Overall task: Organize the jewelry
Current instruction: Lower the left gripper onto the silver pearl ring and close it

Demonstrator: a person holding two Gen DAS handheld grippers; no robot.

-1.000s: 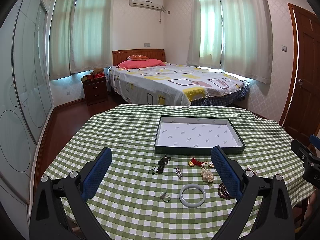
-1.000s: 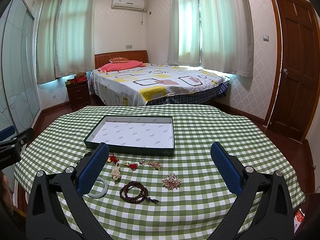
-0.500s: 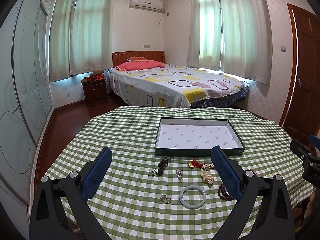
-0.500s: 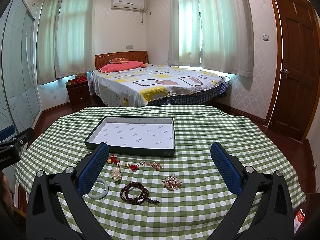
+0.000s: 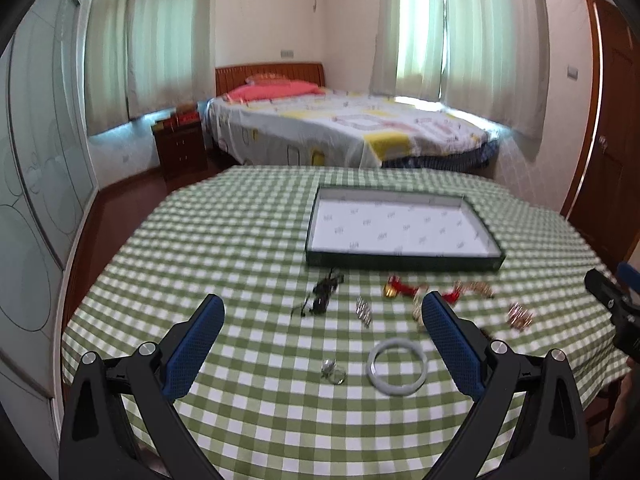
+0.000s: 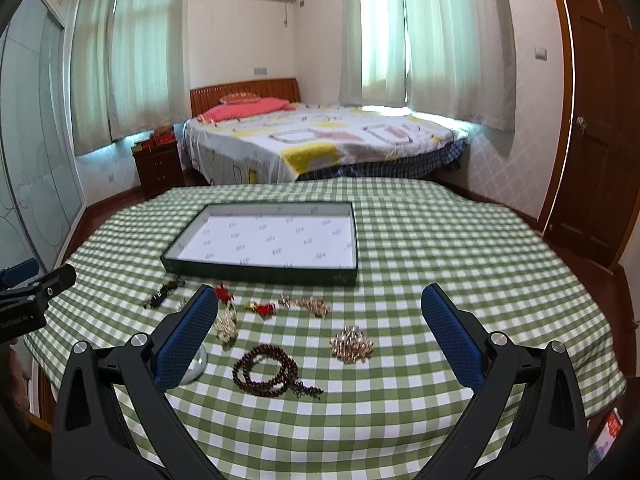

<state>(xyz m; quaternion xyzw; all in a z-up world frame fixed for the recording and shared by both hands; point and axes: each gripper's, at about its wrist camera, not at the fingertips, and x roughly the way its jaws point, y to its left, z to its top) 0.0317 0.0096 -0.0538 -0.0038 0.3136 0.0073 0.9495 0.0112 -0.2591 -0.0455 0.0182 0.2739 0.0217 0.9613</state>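
Both grippers hover over table w/ green-white checked cloth (image 6: 440, 248). Left gripper (image 5: 322, 334): jaws spread wide, nothing held. Right gripper (image 6: 320, 322): same, wide apart, empty.

Shallow dark-green rectangular tray w/ white printed liner (image 6: 260, 270) sits mid-table, nothing in it. Jewelry lies on cloth just in front of tray:
- pale jade bangle (image 5: 397, 367) beside small silver ring (image 5: 334, 370)
- dark red-brown bead bracelet (image 6: 266, 368) nearest right gripper
- gold-tone cluster brooch (image 6: 351, 343) to its right
- black corded pendant (image 5: 322, 298) near tray's left corner
- red tassel charms (image 6: 262, 307), partly blurred.
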